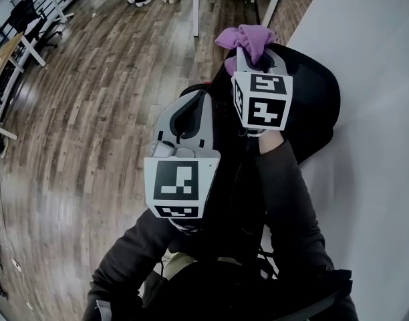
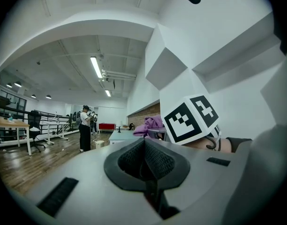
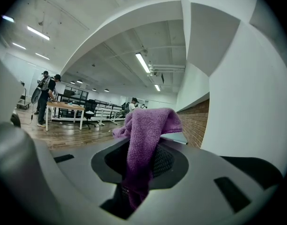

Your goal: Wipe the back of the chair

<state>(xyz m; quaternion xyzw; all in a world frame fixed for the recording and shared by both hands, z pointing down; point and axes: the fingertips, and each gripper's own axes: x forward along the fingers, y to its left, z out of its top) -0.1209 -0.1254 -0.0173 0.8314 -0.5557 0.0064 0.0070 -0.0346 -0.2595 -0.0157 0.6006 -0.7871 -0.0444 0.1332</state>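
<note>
The black chair back (image 1: 315, 105) sits below both grippers. Just over its top edge, the right gripper (image 1: 255, 60) pinches a purple cloth (image 1: 243, 37). The left gripper (image 1: 190, 112) is closed on nothing (idle). I'd press the cloth flat and stroke evenly downward.

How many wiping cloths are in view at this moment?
1: a purple terry cloth clamped in the right gripper, by the black chair back. The left gripper is shut and empty. Others may lie out of view.
</note>
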